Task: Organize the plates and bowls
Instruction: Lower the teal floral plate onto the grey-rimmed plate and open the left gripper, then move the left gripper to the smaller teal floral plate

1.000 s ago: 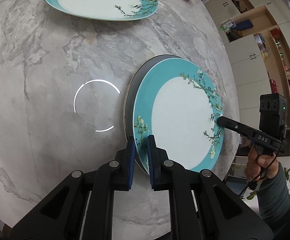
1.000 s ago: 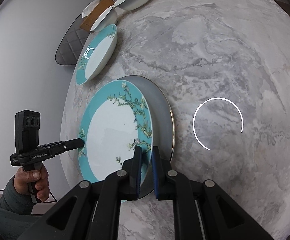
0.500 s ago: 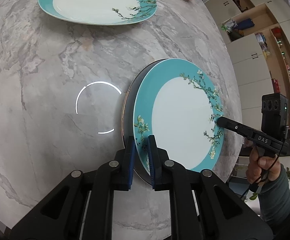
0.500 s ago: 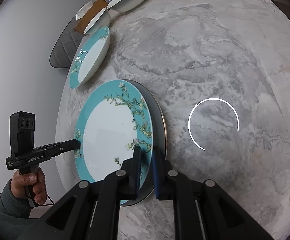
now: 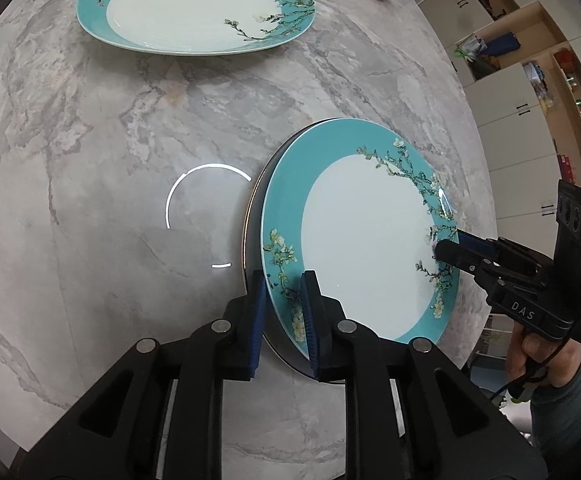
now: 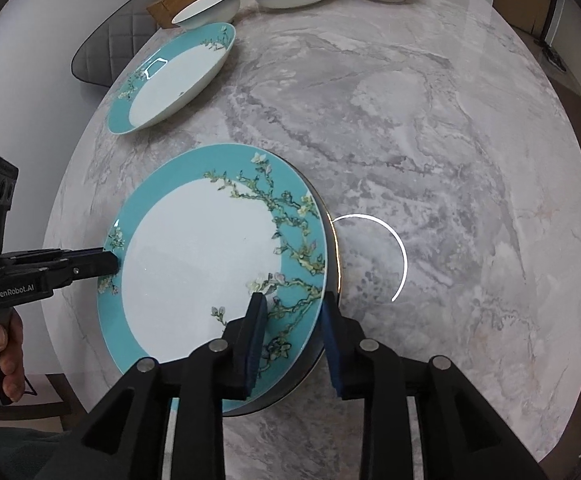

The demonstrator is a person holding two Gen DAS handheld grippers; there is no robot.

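Teal plate [image 5: 364, 240] is seen stacked on a dark plate [image 5: 256, 216] on the table [image 5: 90, 160]; its opposite rims are straddled by the left gripper [image 5: 284, 300] and right gripper [image 6: 290, 316], both parted, neither gripping.

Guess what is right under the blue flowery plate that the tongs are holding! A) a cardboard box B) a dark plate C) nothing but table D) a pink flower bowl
B: a dark plate peeks out as a thin rim just beneath the blue flowery plate, which the left tongs and right tongs hold by opposite edges.
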